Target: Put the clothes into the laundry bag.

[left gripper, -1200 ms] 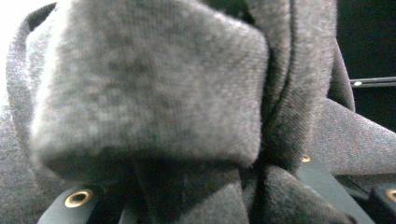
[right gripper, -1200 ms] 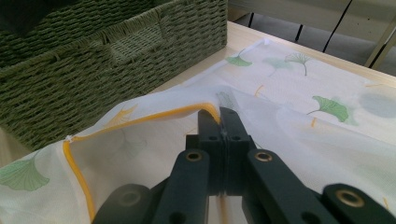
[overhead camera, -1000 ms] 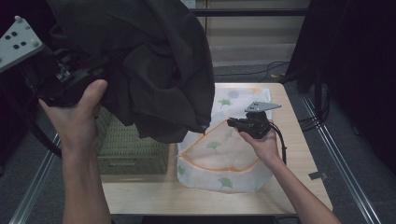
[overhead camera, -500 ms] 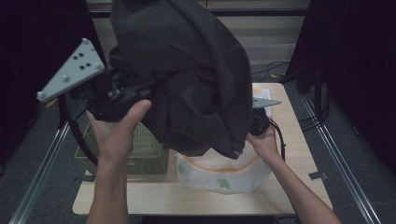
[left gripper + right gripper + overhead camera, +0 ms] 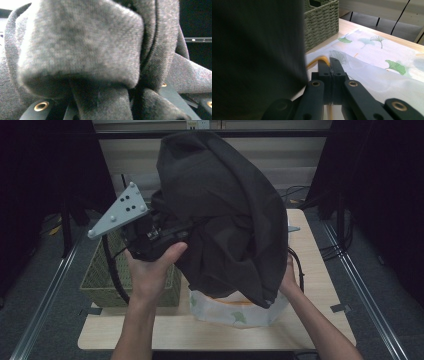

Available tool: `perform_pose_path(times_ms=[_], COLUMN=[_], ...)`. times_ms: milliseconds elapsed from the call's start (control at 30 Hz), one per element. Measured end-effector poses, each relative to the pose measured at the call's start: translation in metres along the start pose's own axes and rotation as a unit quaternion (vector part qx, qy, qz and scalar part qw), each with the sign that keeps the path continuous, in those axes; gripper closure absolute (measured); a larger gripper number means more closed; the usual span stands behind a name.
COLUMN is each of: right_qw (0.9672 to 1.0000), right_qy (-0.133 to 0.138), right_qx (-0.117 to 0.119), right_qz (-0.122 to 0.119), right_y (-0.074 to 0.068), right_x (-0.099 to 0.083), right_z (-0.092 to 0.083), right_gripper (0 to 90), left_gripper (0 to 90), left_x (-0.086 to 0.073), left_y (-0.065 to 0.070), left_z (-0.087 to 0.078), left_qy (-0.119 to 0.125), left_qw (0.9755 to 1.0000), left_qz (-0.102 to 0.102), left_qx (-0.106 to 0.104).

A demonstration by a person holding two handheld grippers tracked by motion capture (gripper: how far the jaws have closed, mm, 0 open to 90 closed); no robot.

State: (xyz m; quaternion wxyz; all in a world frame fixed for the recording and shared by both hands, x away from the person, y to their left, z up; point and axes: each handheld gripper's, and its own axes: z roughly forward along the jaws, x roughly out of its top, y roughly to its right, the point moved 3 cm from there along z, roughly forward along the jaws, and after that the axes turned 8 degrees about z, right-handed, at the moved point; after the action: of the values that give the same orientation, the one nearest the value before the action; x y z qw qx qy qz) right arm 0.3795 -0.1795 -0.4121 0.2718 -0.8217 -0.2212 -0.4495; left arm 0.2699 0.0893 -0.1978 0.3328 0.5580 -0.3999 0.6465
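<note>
While the person stands at the near edge of the table [image 5: 320, 325], the items read as follows.

Dark grey garment [image 5: 225, 210]: a large bunched mass of fabric at the centre and upper centre of the high view, raised off the table and hanging over the mesh bag. In the left gripper view its knit folds press right up against the camera.

Left gripper [image 5: 155, 237]: left of centre in the high view, gripped from below by the left hand [image 5: 150, 272], with its grey three-cornered plate pointing to the upper left. Its jaws are clamped on a bunch of the garment; the black jaw arms show under the cloth at the bottom of the left gripper view.

Mesh bag [image 5: 240, 312]: white netting with green leaf prints and an orange rim, lying on the table at lower centre, its mouth under the hanging garment. In the right gripper view it spreads across the right half of the frame.

Right gripper [image 5: 329, 65]: its jaws are pressed together on the bag's orange-trimmed edge, low at centre of its own view. The right hand [image 5: 289, 282] shows just right of the garment in the high view.

Woven green basket [image 5: 100, 280]: on the table's left side, behind the left forearm; top centre in the right gripper view.
</note>
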Motion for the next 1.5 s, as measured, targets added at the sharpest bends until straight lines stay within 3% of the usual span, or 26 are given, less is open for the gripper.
perform_pose_path(times_ms=[167,333,433,600,667,700,733,767,867,1000,1167,1200,1233,1300,1333,1367,1400,1433,1467,1500], right_qw=[1.0,1.0,1.0,0.9998,0.9998,0.9998,0.9998,0.9997,0.9997,0.9997,0.9996,0.9996,0.9995,0.9995,0.9995,0.9995,0.9995,0.9995,0.9995,0.9995], right_qy=[0.0,0.002,0.003,0.0,-0.002,-0.004,-0.004,-0.008,-0.009,-0.014,-0.02,-0.02,-0.024,-0.024,-0.024,-0.024,-0.024,-0.025,-0.025,-0.024], right_qx=[0.002,0.003,0.007,0.013,0.014,0.014,0.014,0.015,0.014,0.014,0.016,0.016,0.016,0.018,0.018,0.018,0.018,0.017,0.017,0.014], right_qz=[0.001,0.002,0.004,0.011,0.012,0.012,0.012,0.016,0.017,0.016,0.013,0.013,0.012,0.011,0.011,0.008,0.008,0.009,0.009,0.013], right_y=[0.001,0.002,0.002,0.004,0.004,0.005,0.005,0.005,0.006,0.006,0.004,0.004,0.004,0.003,0.003,0.003,0.003,0.002,0.002,0.003], right_x=[0.0,0.0,0.0,0.0,-0.001,-0.002,-0.002,-0.003,-0.004,-0.005,-0.007,-0.007,-0.007,-0.007,-0.007,-0.007,-0.007,-0.007,-0.007,-0.008], right_z=[0.0,-0.001,-0.002,-0.001,-0.001,0.0,0.0,0.001,0.002,0.004,0.006,0.006,0.007,0.007,0.007,0.007,0.007,0.007,0.007,0.005], right_gripper=[89.5,89.5,89.5,89.5,89.5,89.5,89.5,89.5,89.5,89.5,89.5,89.5,89.5,89.5,89.5,89.5,89.5,89.5,89.5,89.5], left_gripper=[66.8,66.7,66.6,66.6,66.5,66.5,66.5,66.4,66.4,66.2,66.2,66.2,66.1,66.1,66.1,66.1,66.1,66.0,66.1,66.2], left_x=[-0.014,-0.033,-0.053,-0.076,-0.09,-0.101,-0.101,-0.112,-0.121,-0.136,-0.165,-0.165,-0.175,-0.18,-0.184,-0.194,-0.194,-0.207,-0.207,-0.22], left_y=[0.001,0.007,0.014,0.019,0.02,0.02,0.02,0.021,0.022,0.028,0.039,0.039,0.046,0.05,0.053,0.058,0.058,0.061,0.061,0.06], left_z=[0.009,0.015,0.021,0.023,0.023,0.022,0.022,0.024,0.024,0.022,0.021,0.021,0.025,0.028,0.031,0.036,0.036,0.042,0.042,0.045], left_qy=[0.003,0.0,-0.011,-0.013,-0.006,-0.012,-0.012,-0.015,-0.024,-0.037,-0.049,-0.049,-0.069,-0.081,-0.093,-0.129,-0.129,-0.133,-0.133,-0.143], left_qw=[0.9998,0.9999,0.9999,0.9997,1.0,0.9999,0.9999,0.9998,0.9994,0.999,0.998,0.998,0.9963,0.9957,0.9946,0.9905,0.9905,0.9903,0.9903,0.9881], left_qz=[-0.015,-0.004,0.01,0.021,0.005,0.005,0.005,-0.005,-0.001,0.003,-0.006,-0.006,0.002,0.002,0.013,0.02,0.02,0.006,0.006,-0.012], left_qx=[-0.012,-0.014,0.002,0.004,-0.003,-0.006,-0.006,-0.013,-0.024,-0.025,-0.039,-0.039,-0.051,-0.045,-0.046,-0.045,-0.045,-0.042,-0.042,-0.054])
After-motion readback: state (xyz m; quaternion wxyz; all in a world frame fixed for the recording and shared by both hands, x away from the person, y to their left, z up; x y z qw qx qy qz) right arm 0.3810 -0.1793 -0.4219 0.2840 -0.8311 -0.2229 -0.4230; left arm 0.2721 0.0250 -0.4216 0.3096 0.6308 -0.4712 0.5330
